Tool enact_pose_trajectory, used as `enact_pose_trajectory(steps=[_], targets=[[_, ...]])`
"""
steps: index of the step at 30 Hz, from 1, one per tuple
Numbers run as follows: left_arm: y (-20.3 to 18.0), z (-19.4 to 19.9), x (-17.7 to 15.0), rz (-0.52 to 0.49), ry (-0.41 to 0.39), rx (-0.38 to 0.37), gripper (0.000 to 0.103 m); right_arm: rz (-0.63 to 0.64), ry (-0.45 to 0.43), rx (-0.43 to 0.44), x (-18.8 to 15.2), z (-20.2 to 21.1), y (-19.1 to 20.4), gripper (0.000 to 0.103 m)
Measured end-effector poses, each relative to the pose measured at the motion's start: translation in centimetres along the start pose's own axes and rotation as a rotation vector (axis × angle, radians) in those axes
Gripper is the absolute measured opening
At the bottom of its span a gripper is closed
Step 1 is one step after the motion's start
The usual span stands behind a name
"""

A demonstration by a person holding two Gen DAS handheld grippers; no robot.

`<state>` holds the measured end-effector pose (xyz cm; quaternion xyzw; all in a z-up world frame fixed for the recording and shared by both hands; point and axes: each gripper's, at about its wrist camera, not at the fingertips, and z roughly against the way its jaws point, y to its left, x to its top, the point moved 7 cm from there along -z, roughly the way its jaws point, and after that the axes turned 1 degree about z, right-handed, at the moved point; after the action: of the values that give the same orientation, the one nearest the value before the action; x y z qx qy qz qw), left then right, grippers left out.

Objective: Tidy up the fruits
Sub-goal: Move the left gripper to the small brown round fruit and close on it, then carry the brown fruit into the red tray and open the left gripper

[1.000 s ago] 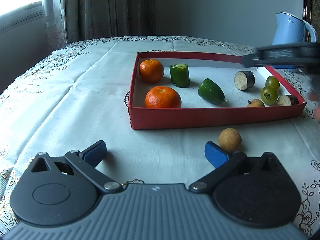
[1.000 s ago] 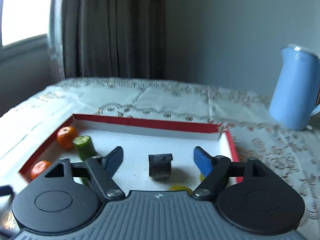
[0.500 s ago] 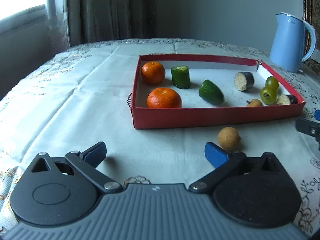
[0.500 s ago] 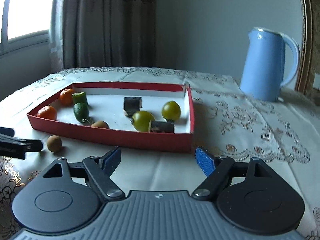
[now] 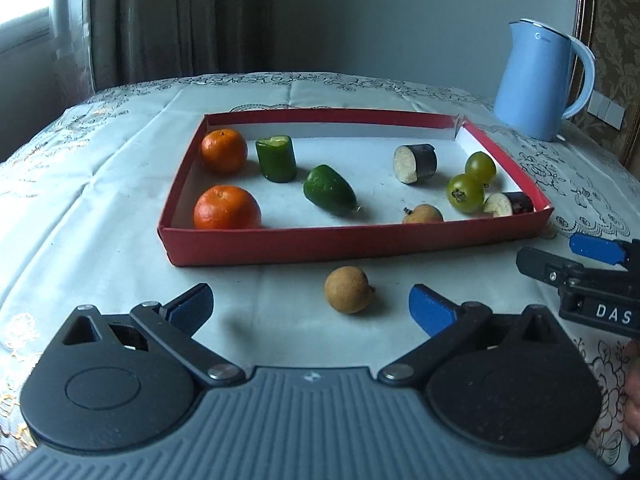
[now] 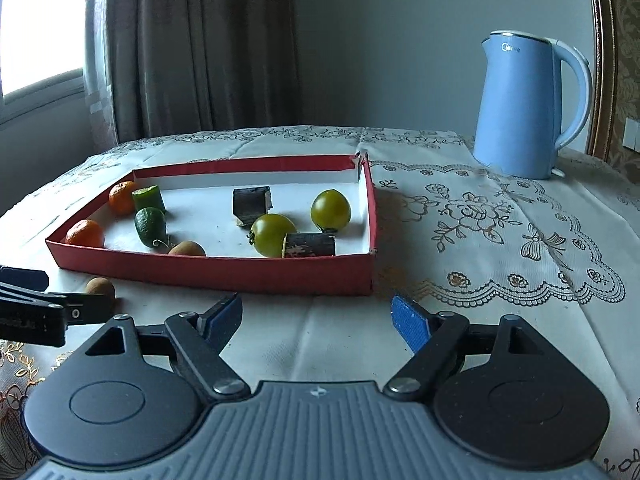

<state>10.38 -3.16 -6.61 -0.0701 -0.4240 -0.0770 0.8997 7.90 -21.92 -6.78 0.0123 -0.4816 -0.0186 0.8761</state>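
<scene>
Both the left gripper (image 5: 310, 306) and the right gripper (image 6: 316, 318) are held spread. A brown fruit (image 5: 347, 290) is seen on the counter (image 5: 100, 208) just ahead of the left gripper, short of the red tray's (image 5: 360, 242) near edge.

Tray wall hides the lower half of the inside longan (image 5: 422, 213). Right tongs (image 5: 576, 264) cut off at frame edge; left tongs (image 6: 36, 300) partly cover the loose longan (image 6: 100, 286).

- Red tray (image 5: 360, 245) holds two oranges (image 5: 227, 208), two cucumber pieces (image 5: 329, 190), two green tomatoes (image 5: 465, 193), eggplant chunks (image 5: 416, 158) and one longan (image 5: 423, 214).
- Another tan longan (image 5: 347, 289) lies outside on the desk (image 5: 100, 208), near the tray's front wall.
</scene>
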Motion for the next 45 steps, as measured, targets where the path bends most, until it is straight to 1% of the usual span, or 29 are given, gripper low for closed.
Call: enact_pose_trajectory(steps=[2, 3, 4, 5, 6, 8, 11, 12, 13, 14, 15, 16, 20, 21, 30, 33, 37, 40, 45], targets=[[0.1, -0.1, -0.1, 0.008, -0.005, 0.011, 0.096, 0.003, 0.006, 0.0, 0.0, -0.1, 0.0, 0.082], [0.1, -0.2, -0.1, 0.005, -0.003, 0.013, 0.09, 0.004, 0.008, -0.001, 0.0, -0.1, 0.1, 0.083], [0.0, -0.4, -0.2, 0.001, 0.007, 0.014, 0.087, 0.004, 0.009, -0.002, 0.0, -0.1, 0.0, 0.086], [0.0, -0.6, -0.3, -0.003, 0.009, 0.022, 0.087, 0.003, 0.007, -0.003, 0.0, -0.1, 0.0, 0.088], [-0.1, -0.6, -0.4, -0.01, 0.002, 0.033, 0.085, 0.002, 0.006, -0.005, 0.0, -0.1, 0.0, 0.089], [-0.3, -0.5, -0.5, -0.033, -0.015, 0.05, 0.083, 0.002, 0.006, -0.007, 0.0, -0.1, 0.0, 0.089], [-0.8, -0.4, -0.6, -0.05, -0.031, 0.05, 0.073, 0.004, 0.009, -0.007, -0.1, -0.2, 0.0, 0.089], [-1.0, -0.4, -0.5, -0.059, -0.033, 0.046, 0.066, 0.005, 0.011, -0.008, -0.1, -0.2, 0.0, 0.089], [-1.1, -0.4, -0.5, -0.059, -0.031, 0.033, 0.056, 0.005, 0.013, -0.009, -0.1, -0.2, 0.0, 0.089], [-1.3, -0.4, -0.4, -0.051, -0.029, 0.017, 0.052, 0.005, 0.014, -0.009, -0.1, -0.3, 0.0, 0.089], [-1.4, -0.4, -0.4, -0.048, -0.027, 0.008, 0.042, 0.005, 0.015, -0.009, -0.1, -0.3, 0.0, 0.089], [-1.5, -0.4, -0.3, -0.05, -0.028, 0.003, 0.036, 0.003, 0.016, -0.009, -0.1, -0.3, 0.0, 0.089], [-1.9, -0.3, -0.3, -0.068, -0.03, -0.005, 0.029, -0.003, 0.025, -0.008, -0.2, -0.4, -0.1, 0.089], [-1.9, -0.3, -0.3, -0.068, -0.029, -0.012, 0.026, -0.005, 0.028, -0.008, -0.2, -0.4, -0.1, 0.089], [-2.2, -0.1, -0.2, -0.077, -0.025, -0.009, 0.025, -0.016, 0.042, -0.002, -0.3, -0.6, -0.2, 0.089], [-2.3, 0.5, 0.2, -0.084, -0.041, -0.016, 0.025, -0.016, 0.041, -0.002, -0.3, -0.6, -0.2, 0.089], [-2.2, 1.6, 1.7, -0.09, -0.085, -0.018, 0.025, -0.017, 0.042, -0.002, -0.3, -0.6, -0.1, 0.089], [-1.8, 1.9, 3.2, -0.09, -0.118, 0.004, 0.025, -0.016, 0.043, -0.001, -0.3, -0.6, -0.1, 0.089], [-0.2, 0.5, 5.1, -0.059, -0.122, 0.038, 0.025, -0.017, 0.047, 0.0, -0.4, -0.7, -0.1, 0.089]])
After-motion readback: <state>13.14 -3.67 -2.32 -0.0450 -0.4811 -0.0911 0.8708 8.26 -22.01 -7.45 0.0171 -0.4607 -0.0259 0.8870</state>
